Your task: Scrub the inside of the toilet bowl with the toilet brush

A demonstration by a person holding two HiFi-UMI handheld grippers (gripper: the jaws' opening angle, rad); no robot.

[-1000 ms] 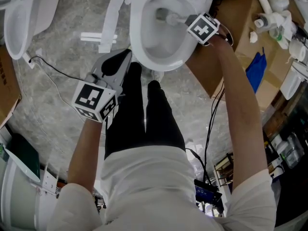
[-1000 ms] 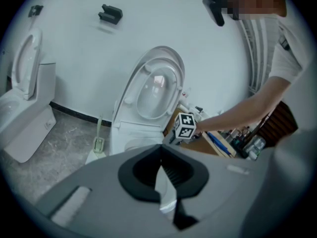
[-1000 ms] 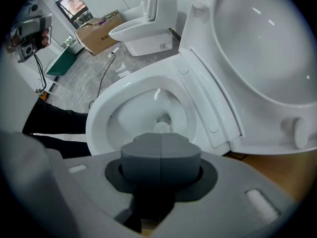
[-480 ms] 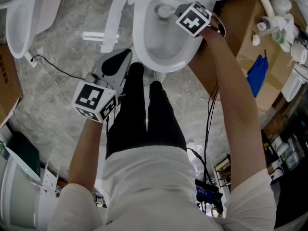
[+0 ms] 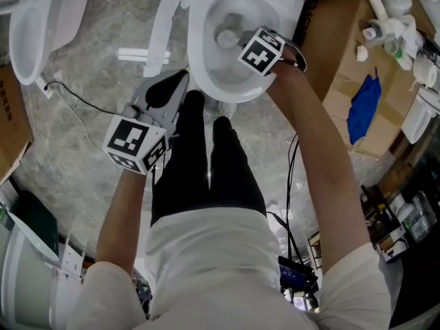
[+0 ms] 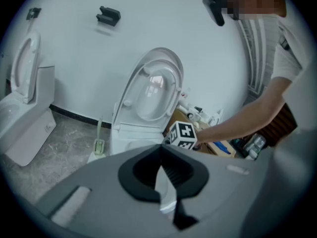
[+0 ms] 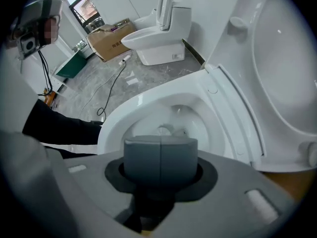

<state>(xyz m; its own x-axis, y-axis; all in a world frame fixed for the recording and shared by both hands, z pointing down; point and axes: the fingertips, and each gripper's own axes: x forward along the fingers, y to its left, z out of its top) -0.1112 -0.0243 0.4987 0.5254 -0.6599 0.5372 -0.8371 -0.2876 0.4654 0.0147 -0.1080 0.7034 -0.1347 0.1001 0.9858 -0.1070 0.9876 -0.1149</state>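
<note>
Over the toilet bowl (image 5: 194, 53), the right tool (image 5: 240, 42) pinches the toilet brush (image 5: 225, 38). It is best to press the bristles on the wall and sweep around. The left tool (image 5: 175, 84) hangs aside, pressed together and empty.

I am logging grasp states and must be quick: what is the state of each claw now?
Left claw: closed, holding nothing.
Right claw: closed on the toilet brush.

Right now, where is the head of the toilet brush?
The brush head sits low inside the toilet bowl, at the top middle of the head view, just beyond the right gripper that holds the brush.
</note>
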